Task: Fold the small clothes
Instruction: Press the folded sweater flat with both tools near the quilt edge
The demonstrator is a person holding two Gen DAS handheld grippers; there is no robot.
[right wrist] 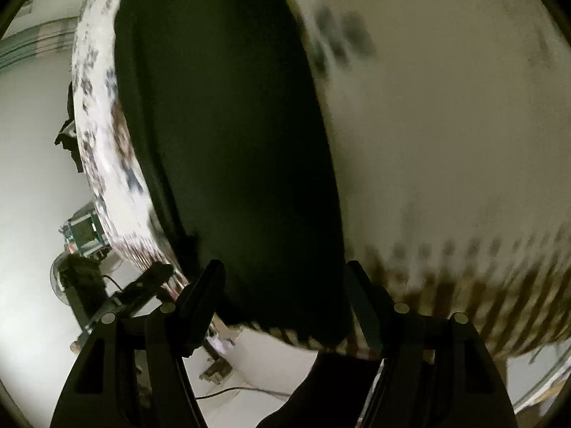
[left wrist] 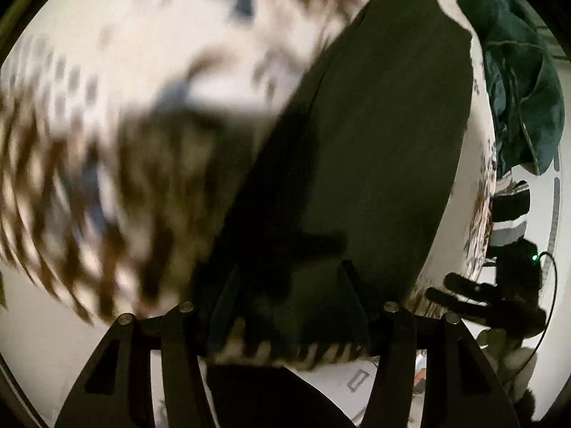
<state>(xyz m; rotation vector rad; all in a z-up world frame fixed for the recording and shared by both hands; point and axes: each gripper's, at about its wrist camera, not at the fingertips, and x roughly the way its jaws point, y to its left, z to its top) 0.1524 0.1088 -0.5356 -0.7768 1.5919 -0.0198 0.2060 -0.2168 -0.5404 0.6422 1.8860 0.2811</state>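
Observation:
A dark green-black garment (left wrist: pixel 374 142) lies flat on a white cloth with brown and blue patterns (left wrist: pixel 125 107). It also shows in the right wrist view (right wrist: pixel 232 125). My left gripper (left wrist: pixel 289 271) is open, its fingers spread over the garment's near end. My right gripper (right wrist: pixel 285 271) is open too, its fingers astride the garment's near edge. The right gripper shows in the left wrist view (left wrist: pixel 460 292) at the lower right. The left gripper shows in the right wrist view (right wrist: pixel 150 278) at the lower left. Both views are blurred by motion.
A crumpled teal garment (left wrist: pixel 521 82) lies at the far right of the patterned cloth. A striped black-and-white piece (left wrist: pixel 510 210) sits below it. The patterned cloth's fringed edge (right wrist: pixel 464 314) runs near my grippers. White floor (right wrist: pixel 32 178) lies beyond.

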